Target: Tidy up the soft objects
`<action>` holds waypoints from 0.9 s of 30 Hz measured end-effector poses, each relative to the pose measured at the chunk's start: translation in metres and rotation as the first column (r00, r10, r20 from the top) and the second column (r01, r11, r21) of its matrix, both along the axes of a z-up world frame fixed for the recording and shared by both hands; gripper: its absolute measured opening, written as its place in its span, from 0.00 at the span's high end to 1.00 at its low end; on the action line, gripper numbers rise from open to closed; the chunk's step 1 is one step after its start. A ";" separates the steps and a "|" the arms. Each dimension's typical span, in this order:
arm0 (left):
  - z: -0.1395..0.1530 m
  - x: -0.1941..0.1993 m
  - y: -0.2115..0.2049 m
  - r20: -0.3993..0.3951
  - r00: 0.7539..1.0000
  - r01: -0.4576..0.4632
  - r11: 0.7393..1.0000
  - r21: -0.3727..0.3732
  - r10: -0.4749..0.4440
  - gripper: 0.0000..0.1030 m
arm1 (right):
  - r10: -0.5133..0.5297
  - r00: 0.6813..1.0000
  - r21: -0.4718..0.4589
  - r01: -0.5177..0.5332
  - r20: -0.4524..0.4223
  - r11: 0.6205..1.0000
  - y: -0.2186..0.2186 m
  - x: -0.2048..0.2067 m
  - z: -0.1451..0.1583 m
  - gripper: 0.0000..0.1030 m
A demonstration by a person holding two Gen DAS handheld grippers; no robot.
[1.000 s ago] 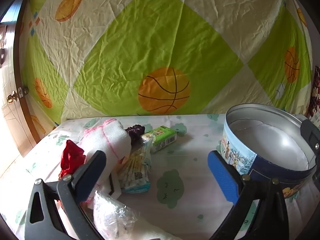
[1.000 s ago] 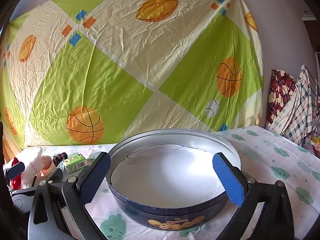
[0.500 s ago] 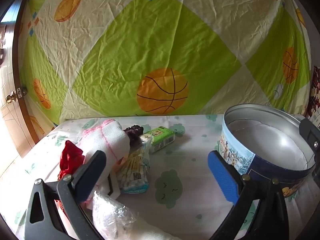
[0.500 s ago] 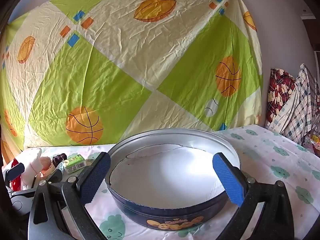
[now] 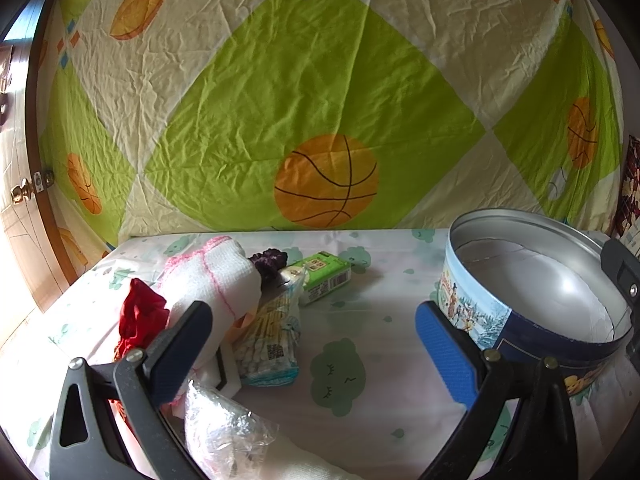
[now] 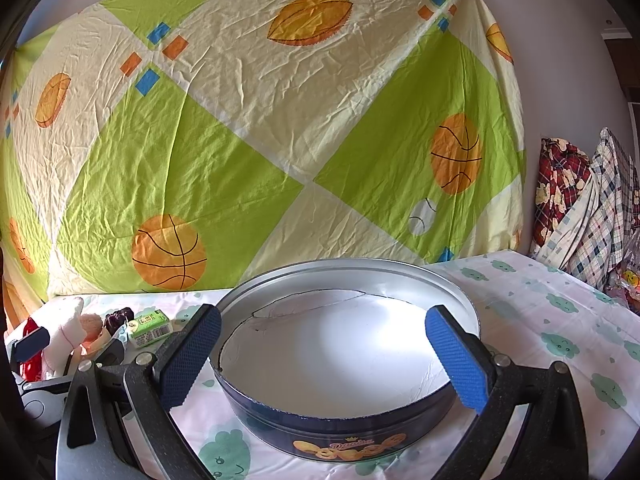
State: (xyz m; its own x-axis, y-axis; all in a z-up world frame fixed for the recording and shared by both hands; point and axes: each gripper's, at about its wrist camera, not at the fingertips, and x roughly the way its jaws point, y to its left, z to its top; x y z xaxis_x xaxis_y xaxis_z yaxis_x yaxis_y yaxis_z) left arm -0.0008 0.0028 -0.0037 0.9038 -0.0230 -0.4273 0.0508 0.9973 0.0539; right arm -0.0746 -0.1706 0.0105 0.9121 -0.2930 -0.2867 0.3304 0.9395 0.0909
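The left gripper (image 5: 316,344) has its jaws wide open and holds nothing; it hangs over the table (image 5: 360,360). At its left lie the soft things: a white cloth roll (image 5: 216,276) with pink lines, a red cloth (image 5: 140,316), perhaps a dark hair tie (image 5: 268,260). The right gripper (image 6: 324,356) is also wide open and empty, with the round tin (image 6: 340,360) just beyond its jaws, on the right side of the table.
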 end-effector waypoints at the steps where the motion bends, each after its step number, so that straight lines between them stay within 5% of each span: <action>1: 0.001 0.000 0.000 -0.002 1.000 -0.001 1.000 -0.002 0.001 0.00 | -0.002 1.000 -0.001 0.002 0.000 1.000 0.000 0.000 0.000 0.00; 27: 0.003 -0.002 0.000 0.009 1.000 0.007 1.000 -0.006 -0.007 0.00 | 0.030 1.000 0.000 -0.030 0.003 1.000 0.003 0.002 0.001 0.00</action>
